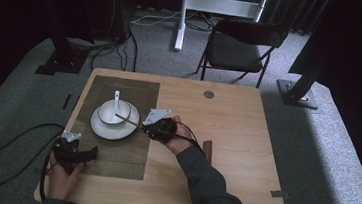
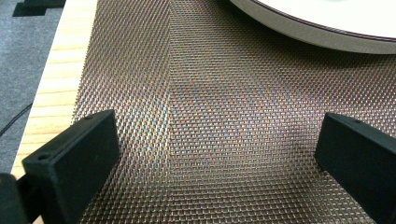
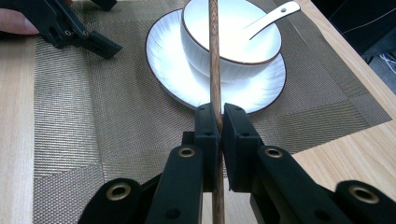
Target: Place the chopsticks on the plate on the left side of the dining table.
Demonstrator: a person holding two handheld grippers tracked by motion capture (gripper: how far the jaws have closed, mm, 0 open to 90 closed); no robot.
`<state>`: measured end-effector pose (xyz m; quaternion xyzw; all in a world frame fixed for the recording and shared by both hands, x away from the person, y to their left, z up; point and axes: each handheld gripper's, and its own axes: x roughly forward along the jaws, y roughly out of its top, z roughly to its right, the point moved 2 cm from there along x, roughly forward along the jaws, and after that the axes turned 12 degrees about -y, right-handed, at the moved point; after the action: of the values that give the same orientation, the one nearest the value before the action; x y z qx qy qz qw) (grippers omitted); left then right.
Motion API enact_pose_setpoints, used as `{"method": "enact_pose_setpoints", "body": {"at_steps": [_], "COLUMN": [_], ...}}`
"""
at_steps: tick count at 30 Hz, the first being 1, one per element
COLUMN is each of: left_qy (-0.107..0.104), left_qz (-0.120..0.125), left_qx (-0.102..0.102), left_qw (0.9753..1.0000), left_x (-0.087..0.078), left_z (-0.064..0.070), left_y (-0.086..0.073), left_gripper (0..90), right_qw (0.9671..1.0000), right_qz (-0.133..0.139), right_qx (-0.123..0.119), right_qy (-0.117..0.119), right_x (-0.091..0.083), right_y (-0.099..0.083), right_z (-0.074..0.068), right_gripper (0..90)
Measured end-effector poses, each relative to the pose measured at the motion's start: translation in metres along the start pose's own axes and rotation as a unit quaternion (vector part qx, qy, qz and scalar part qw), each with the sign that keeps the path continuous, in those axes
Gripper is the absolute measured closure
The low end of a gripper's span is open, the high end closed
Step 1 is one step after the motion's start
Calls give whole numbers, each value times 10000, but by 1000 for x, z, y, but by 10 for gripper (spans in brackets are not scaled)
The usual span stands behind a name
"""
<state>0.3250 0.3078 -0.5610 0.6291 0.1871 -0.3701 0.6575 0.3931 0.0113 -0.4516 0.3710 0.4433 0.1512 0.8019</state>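
A white bowl (image 1: 114, 110) with a white spoon (image 1: 116, 98) in it stands on a white plate (image 1: 103, 129) on a woven brown placemat (image 1: 113, 161). My right gripper (image 1: 146, 128) is at the plate's right edge, shut on a dark wooden chopstick (image 1: 128, 121) whose tip reaches over the bowl. In the right gripper view the chopstick (image 3: 215, 60) runs up from the closed jaws (image 3: 215, 109) across the bowl (image 3: 243, 51) and the plate (image 3: 177, 70). My left gripper (image 1: 91, 152) hovers open over the placemat's (image 2: 210, 116) near left part, with the plate rim (image 2: 317, 28) ahead of it.
A small brown block (image 1: 207, 150) lies on the wooden table (image 1: 227, 126) right of my right forearm. A grey disc (image 1: 209, 94) sits near the far edge. Beyond the table stand a black folding chair (image 1: 239, 47) and a white frame (image 1: 218, 7). A cable (image 1: 3, 150) loops on the floor.
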Motion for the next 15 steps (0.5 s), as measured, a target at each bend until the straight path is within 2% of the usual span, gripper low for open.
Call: {"method": "enact_pose_setpoints", "body": {"at_steps": [15], "left_qy": [0], "left_qz": [-5], "left_qx": [-2], "left_qw": [10000], "left_x": [0], "left_z": [0], "left_y": [0], "left_gripper": [2], "right_qw": [9999], "right_qz": [-22], "right_qx": [-107], "right_qy": [47], "right_x": [10], "right_y": [7], "right_z": [-3], "right_gripper": [850]}}
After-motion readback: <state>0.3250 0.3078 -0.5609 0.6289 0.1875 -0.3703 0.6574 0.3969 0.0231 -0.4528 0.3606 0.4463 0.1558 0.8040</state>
